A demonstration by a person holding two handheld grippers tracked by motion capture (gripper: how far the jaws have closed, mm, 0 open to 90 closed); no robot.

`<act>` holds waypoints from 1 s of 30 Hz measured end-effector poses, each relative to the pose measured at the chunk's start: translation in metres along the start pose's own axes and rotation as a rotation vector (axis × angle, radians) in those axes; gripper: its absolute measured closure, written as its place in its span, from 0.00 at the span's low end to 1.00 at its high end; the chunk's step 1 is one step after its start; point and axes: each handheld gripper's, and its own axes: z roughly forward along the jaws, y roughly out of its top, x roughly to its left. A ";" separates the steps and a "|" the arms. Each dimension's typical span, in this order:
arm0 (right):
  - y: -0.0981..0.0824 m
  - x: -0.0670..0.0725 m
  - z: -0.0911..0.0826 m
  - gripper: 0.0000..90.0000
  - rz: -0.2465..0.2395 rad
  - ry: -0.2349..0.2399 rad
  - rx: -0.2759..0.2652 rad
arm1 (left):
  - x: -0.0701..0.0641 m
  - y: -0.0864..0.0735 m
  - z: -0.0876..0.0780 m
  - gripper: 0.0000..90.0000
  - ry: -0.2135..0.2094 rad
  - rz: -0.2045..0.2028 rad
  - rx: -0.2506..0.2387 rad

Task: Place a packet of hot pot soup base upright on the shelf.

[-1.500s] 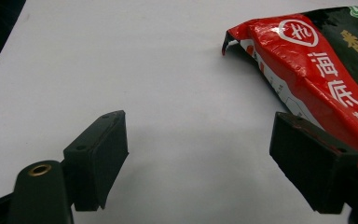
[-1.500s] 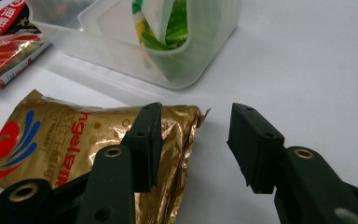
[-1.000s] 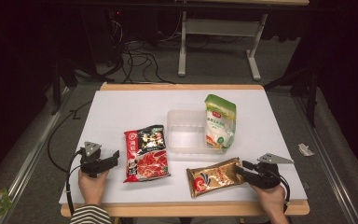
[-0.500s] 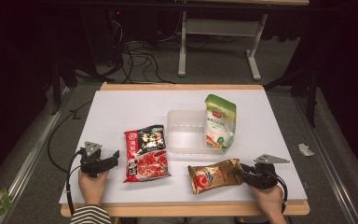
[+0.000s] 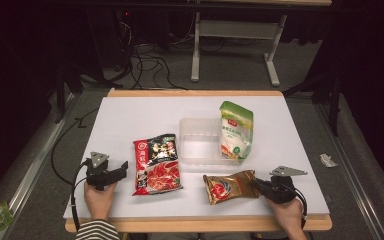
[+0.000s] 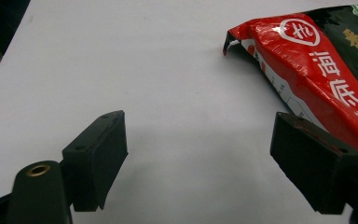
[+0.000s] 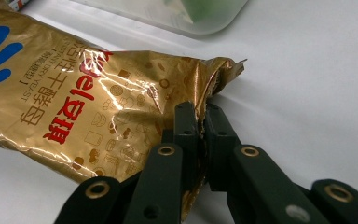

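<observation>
Your right gripper (image 5: 258, 186) was clamped on the near-right end of the gold packet (image 5: 230, 186), the jaws pinched together on its crinkled foil edge, as the right gripper view (image 7: 200, 122) showed plainly. That gold packet (image 7: 93, 107) lay flat on the white bench (image 5: 130, 115), in front of the clear tray (image 5: 202, 142) and slightly to the tray's right, near it but not touching it in the high view. The tray's rounded corner (image 7: 200, 23) sat just beyond the packet's torn top in the right gripper view.

Your left gripper (image 5: 120, 170) rested on the bench well to the left of the tray, with its jaws spread wide and nothing between them; the left gripper view (image 6: 198, 154) showed bare white bench in the gap. The red and black packet (image 5: 156, 164) lay flat just left of the tray and slightly nearer to you, and its red edge (image 6: 317, 79) ran beside the farther of your left gripper's jaws; whether they touched could not be told.

The green and white pouch (image 5: 236, 130) leaned over the tray's right end, its lower part inside the tray and its top past the far rim. Your left hand (image 5: 99, 197) and right hand (image 5: 289, 215) each gripped a handle at the near edge of the bench.
</observation>
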 end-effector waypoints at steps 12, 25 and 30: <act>0.001 0.000 -0.001 1.00 -0.004 0.005 -0.021 | 0.000 0.000 0.000 0.21 0.002 0.000 -0.001; 0.015 0.001 -0.010 1.00 0.005 0.065 -0.088 | 0.000 0.000 0.000 0.21 -0.002 -0.006 0.005; 0.022 -0.001 -0.017 1.00 0.002 0.086 -0.108 | 0.000 0.000 0.000 0.21 0.004 -0.007 -0.005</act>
